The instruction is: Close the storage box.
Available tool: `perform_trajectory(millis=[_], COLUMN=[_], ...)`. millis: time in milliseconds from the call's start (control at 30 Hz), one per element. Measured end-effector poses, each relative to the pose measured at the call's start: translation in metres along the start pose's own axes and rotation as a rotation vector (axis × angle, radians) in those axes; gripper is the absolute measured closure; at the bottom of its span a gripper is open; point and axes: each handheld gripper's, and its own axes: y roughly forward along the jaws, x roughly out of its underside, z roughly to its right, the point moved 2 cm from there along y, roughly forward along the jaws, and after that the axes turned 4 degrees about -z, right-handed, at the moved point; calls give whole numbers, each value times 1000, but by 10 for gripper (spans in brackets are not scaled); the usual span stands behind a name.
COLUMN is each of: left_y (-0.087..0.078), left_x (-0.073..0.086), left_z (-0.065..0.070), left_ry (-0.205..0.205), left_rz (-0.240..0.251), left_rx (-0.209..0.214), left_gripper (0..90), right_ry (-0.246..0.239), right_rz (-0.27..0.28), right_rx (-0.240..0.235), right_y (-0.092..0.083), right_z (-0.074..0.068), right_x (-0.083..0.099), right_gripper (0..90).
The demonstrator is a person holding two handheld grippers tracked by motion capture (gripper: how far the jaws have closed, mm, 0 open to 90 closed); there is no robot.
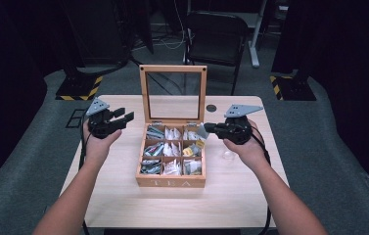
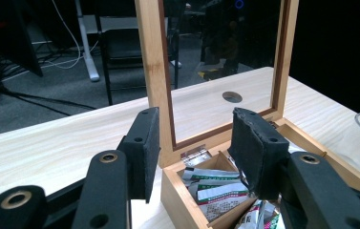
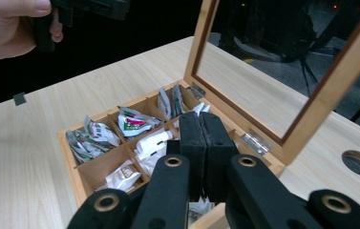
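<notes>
Over the right-hand wall of the tea box [image 1: 171, 182], which sits at the middle of the bench [image 1: 123, 196] with its glazed lid [image 1: 143, 93] standing upright at the back, your right gripper [image 1: 206, 128] has its jaws pressed together; from the high view a thin grey sachet [image 1: 202, 132] appears pinched at their tips, with a yellow tag just below it, though the right gripper view does not make the pinch plain. What the coming move likely turns on is the small clear glass dish [image 1: 228, 155]; it stands near the right edge of the bench, on the near side of your right jaws and just beside that wrist, well apart from the box. Your right hand is by far the nearer one, so you would probably draw back toward the near edge and to the right, not forward. The sachet seems to hang with its long axis downward; judge its clearance over the box wall before you swing.

Your left gripper [image 1: 126, 115] hovers toward the left edge, beside the far left corner of the box; its jaws stand apart with nothing between them.

As for writing, the front wall of the box reads "TEA"; the sachets in the compartments carry green and red printed bands, but you cannot read that print at this size.
</notes>
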Motion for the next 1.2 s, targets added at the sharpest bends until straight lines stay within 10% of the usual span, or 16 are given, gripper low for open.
perform_trajectory(millis=[1200], left_y=[2], left_x=[4], left_z=[-1], left_ry=[-6], left_rz=[-7], left_rx=[-2], left_gripper=[531], right_ry=[83], right_rz=[-10], right_rx=[173], right_y=[-31], right_z=[55], right_x=[17], right_gripper=[891])
